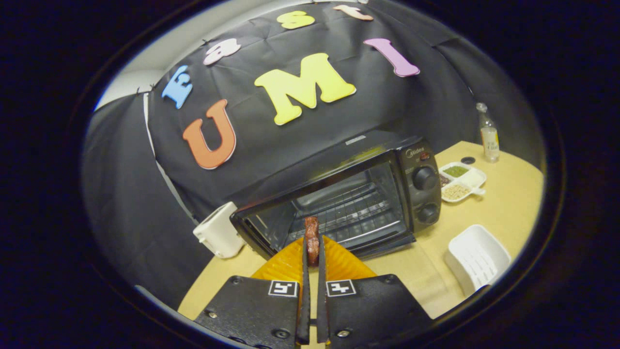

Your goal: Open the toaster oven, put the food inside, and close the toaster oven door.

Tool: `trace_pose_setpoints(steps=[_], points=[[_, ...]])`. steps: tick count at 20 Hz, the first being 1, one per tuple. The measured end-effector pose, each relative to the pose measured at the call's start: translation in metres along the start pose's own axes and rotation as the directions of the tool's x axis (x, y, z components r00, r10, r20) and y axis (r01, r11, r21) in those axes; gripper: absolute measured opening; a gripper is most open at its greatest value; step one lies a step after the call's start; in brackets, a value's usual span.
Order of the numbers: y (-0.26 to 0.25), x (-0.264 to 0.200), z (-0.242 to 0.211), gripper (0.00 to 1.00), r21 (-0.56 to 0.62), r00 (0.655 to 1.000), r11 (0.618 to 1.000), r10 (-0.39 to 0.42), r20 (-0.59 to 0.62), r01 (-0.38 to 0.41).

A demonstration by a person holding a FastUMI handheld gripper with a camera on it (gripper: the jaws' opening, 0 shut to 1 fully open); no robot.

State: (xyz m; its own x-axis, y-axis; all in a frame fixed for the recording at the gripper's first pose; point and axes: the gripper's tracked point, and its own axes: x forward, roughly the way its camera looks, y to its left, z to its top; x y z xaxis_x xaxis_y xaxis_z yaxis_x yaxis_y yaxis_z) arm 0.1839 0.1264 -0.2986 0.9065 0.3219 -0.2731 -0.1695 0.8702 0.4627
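1. The gripper (312, 249) pinches a brown piece of food (312, 238) between nearly closed fingers, above the orange plate (286, 264)
2. The toaster oven (348, 203) seems open; carry the food level onto its rack (351, 208)

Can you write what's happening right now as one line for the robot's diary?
gripper: shut on sausage piece | over orange plate | toaster oven: door looks open, rack bare | food not yet inside

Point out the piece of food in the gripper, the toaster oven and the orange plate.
Food (312, 240): gripper view, its reddish-brown middle, pinched between the fingers.
Toaster oven (425, 178): gripper view, upper knob on its control panel.
Orange plate (286, 264): gripper view, ribbed rim beside the fingers.
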Motion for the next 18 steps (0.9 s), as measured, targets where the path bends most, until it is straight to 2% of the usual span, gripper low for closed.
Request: trace_pose_setpoints(steps=[5, 10, 12, 13, 15, 18], points=[[-0.006, 0.048, 0.011, 0.08, 0.154, 0.995, 0.985, 0.072, 0.070, -0.082], [-0.017, 0.087, 0.007, 0.09, 0.262, 0.995, 0.960, 0.087, 0.056, -0.099], [-0.030, 0.098, 0.002, 0.10, 0.242, 0.998, 0.969, 0.052, 0.032, -0.058], [-0.031, 0.101, 0.003, 0.10, 0.249, 0.997, 0.966, 0.067, 0.032, -0.072], [-0.037, 0.102, 0.005, 0.12, 0.225, 0.999, 0.973, 0.044, 0.030, -0.050], [-0.052, 0.101, 0.019, 0.21, 0.162, 0.998, 0.987, -0.005, 0.070, -0.006]])
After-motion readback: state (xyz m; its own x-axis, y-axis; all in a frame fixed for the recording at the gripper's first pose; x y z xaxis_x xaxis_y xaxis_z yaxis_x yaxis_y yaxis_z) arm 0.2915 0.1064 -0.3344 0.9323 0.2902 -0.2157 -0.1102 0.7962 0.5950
